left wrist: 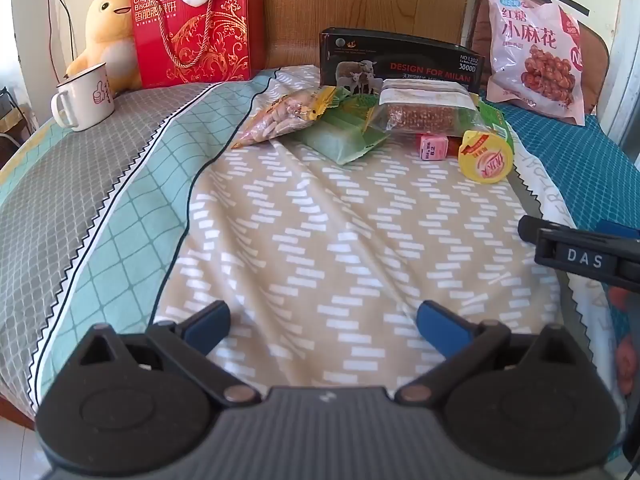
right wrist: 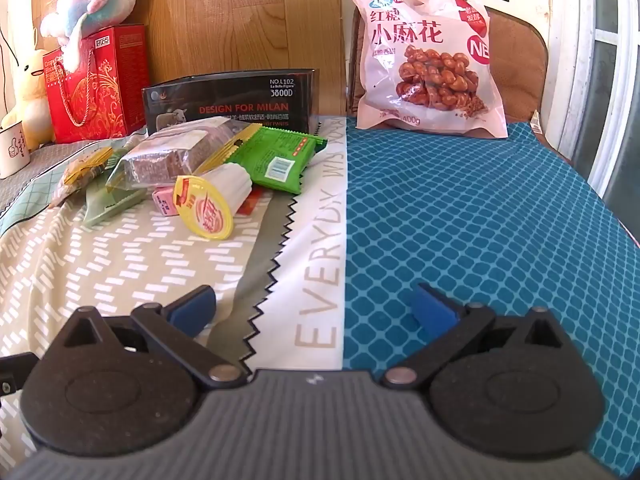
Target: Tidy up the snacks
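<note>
- Found snacks (left wrist: 360,120) piled loose at the bed's (left wrist: 320,240) far edge, beside the black box (left wrist: 400,64); no sorting apparent.
- Held left hand-held gripper (left wrist: 323,326) and right hand-held gripper (right wrist: 312,310) wide apart, empty, well short of pile.

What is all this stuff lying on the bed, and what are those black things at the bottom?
pink twisted-dough snack bag: one, pink, upright at the back on the blue cloth
black box: one, black, standing behind the snack pile
clear pack of brown bars: one, on top of the pile
green packet: one, right side of the pile
pale green packet: one, left of the pile's middle
orange snack bag: one, pile's left end
yellow-lidded cup: one, lying on its side in front
pink cube: one, beside the cup
red gift box: one, back left
yellow plush duck: one, beside the red box
white mug: one, far left
left tongs: open, empty
right tongs: open, empty
</note>
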### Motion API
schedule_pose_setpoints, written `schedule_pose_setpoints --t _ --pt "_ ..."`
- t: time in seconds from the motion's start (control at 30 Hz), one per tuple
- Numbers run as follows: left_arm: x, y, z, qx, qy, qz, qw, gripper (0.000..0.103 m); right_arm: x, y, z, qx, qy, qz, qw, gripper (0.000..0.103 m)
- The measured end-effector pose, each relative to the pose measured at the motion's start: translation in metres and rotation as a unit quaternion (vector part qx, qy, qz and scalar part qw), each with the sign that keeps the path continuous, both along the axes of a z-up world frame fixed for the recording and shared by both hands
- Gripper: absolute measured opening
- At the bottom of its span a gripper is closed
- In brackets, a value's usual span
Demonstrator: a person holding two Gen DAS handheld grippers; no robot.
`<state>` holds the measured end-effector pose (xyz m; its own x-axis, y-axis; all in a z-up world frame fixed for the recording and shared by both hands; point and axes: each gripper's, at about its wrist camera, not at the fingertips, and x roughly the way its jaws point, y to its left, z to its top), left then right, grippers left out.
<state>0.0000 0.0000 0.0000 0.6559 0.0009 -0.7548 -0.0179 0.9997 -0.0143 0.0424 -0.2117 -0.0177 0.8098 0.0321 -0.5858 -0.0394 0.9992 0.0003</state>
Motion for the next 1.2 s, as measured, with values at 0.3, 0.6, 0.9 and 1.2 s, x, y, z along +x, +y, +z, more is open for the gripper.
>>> schedule_pose_setpoints --t 0.3,0.6,0.9,1.2 --pt "0.003 -0.001 -0.001 -0.001 -0.004 0.005 1.0 0.103 0.0 -0.005 0.002 0.004 0.005 0.008 1.0 0.103" --pt "-0.007 0.021 0.001 -0.047 -0.026 -0.033 0.998 0.103 -0.006 -0.01 0.003 -0.005 0.011 0.064 0.998 0.103" --pt "0.012 0.088 0.042 -0.108 -0.108 -0.039 0.9875 0.101 -0.021 -0.033 0.018 0.021 -0.026 0.084 0.996 0.081" --pt "0.096 0.102 0.072 -0.22 -0.101 -0.109 0.964 0.056 0.043 0.011 0.076 0.019 -0.053 0.211 0.976 0.045"
